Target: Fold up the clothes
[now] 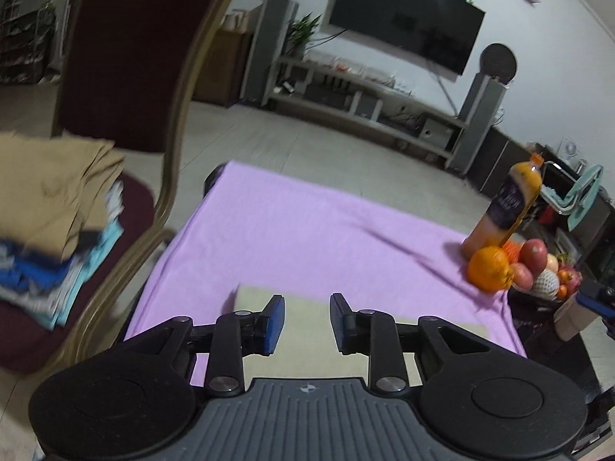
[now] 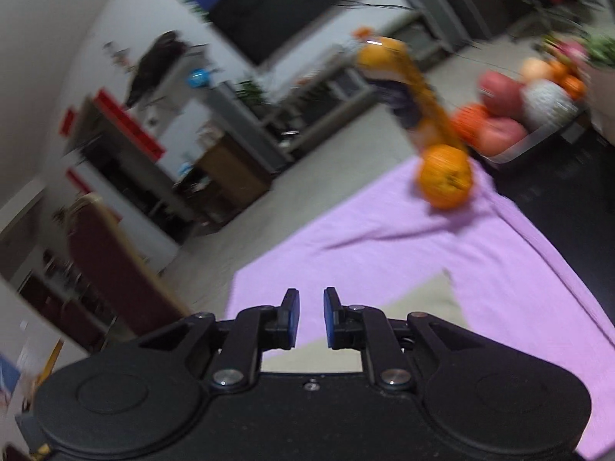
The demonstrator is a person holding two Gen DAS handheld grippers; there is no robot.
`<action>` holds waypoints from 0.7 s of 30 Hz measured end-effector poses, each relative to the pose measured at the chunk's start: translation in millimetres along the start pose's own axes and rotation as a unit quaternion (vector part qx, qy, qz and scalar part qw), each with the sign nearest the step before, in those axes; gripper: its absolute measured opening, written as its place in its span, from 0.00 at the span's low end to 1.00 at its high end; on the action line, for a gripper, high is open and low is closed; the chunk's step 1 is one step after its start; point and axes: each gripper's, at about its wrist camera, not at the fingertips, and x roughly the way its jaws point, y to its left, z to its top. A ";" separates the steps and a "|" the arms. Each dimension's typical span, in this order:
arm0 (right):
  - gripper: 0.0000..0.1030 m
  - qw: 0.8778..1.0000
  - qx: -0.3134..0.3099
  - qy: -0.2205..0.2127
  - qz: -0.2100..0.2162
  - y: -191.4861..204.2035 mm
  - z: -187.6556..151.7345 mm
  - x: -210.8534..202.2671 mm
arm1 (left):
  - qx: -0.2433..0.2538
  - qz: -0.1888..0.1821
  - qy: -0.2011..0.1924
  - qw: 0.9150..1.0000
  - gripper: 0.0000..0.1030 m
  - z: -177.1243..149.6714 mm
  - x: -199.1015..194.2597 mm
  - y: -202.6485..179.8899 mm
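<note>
A folded beige garment (image 1: 307, 326) lies flat on the purple cloth (image 1: 307, 230) that covers the table, at its near edge. My left gripper (image 1: 306, 322) hovers above that garment with its jaws apart and nothing between the blue pads. In the right wrist view, which is blurred, the same beige garment (image 2: 426, 299) shows below and to the right of my right gripper (image 2: 310, 317). Its jaws stand a narrow gap apart, holding nothing. A stack of folded clothes (image 1: 50, 223), tan on top with blue and white beneath, rests on the chair seat at left.
A dark red chair with a gold frame (image 1: 127, 57) stands left of the table. At the far right of the cloth are an orange (image 1: 490, 269), a juice bottle (image 1: 507, 207) and a fruit tray (image 1: 546, 272). Tiled floor, a TV stand and a wall TV lie beyond.
</note>
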 end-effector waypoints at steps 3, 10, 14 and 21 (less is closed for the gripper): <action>0.15 0.999 -0.039 -0.013 0.031 13.3 12.1 22.2 | 0.017 -0.005 -0.004 1.000 0.27 13.2 24.3 -6.6; 0.17 0.999 0.012 0.024 -0.018 -60.0 -21.0 102.0 | 0.016 -0.001 0.112 0.994 0.17 -39.9 141.8 -4.8; 0.18 0.990 0.095 0.102 -0.015 -95.3 -49.9 148.2 | 0.062 -0.050 0.156 0.985 0.11 -57.8 178.9 -35.0; 0.18 0.972 0.084 0.210 0.070 -92.0 -83.8 213.3 | 0.125 -0.043 0.129 0.983 0.20 -68.5 225.6 -56.9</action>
